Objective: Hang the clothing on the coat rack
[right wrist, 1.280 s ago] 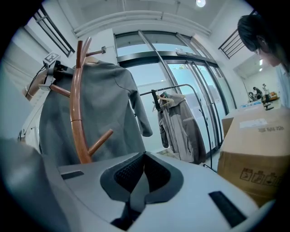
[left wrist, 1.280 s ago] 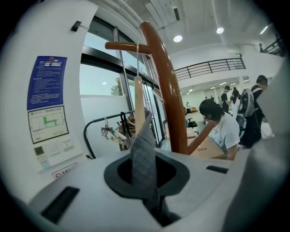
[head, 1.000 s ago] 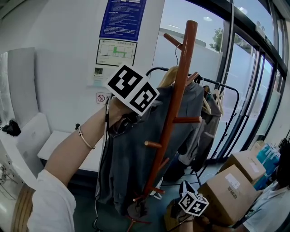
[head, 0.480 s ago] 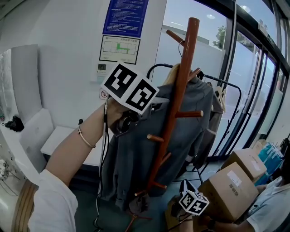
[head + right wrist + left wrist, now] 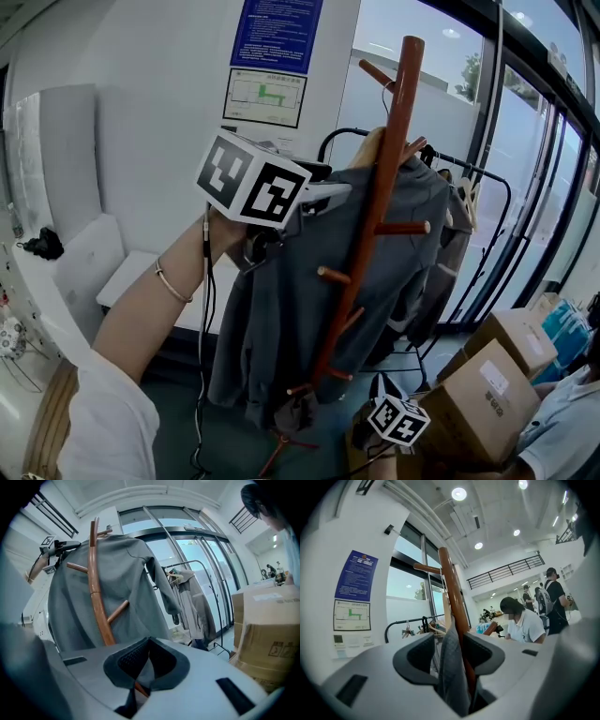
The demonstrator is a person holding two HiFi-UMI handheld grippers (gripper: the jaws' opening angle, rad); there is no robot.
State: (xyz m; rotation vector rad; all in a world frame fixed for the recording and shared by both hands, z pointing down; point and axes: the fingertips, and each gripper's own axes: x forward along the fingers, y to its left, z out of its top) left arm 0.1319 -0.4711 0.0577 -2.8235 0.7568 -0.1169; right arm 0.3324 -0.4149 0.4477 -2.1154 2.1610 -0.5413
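Observation:
A grey garment [image 5: 300, 309] hangs over the top pegs of the brown wooden coat rack [image 5: 389, 169] and drapes down around its pole. My left gripper [image 5: 326, 193] is held up at the garment's shoulder. Its jaws have just been opening and now stand wide apart. A loose fold of the grey cloth [image 5: 451, 672] and the rack pole [image 5: 452, 592] show between them, with no pad pressing on either. My right gripper [image 5: 149, 640] is low by the rack's foot, shut on nothing, and looks up at the garment [image 5: 126, 592]. Its marker cube [image 5: 398, 419] shows at the bottom of the head view.
A black clothes rail [image 5: 459, 178] with hangers and other garments stands behind the rack. Cardboard boxes [image 5: 487, 389] sit low at the right beside glass doors. A white bench [image 5: 122, 281] runs along the left wall. A person in a white shirt [image 5: 562, 431] is at the lower right.
The left gripper's jaws have gone from shut on the garment's shoulder to wide apart, and the hand has drawn back a little to the left. The garment stays hung on the rack.

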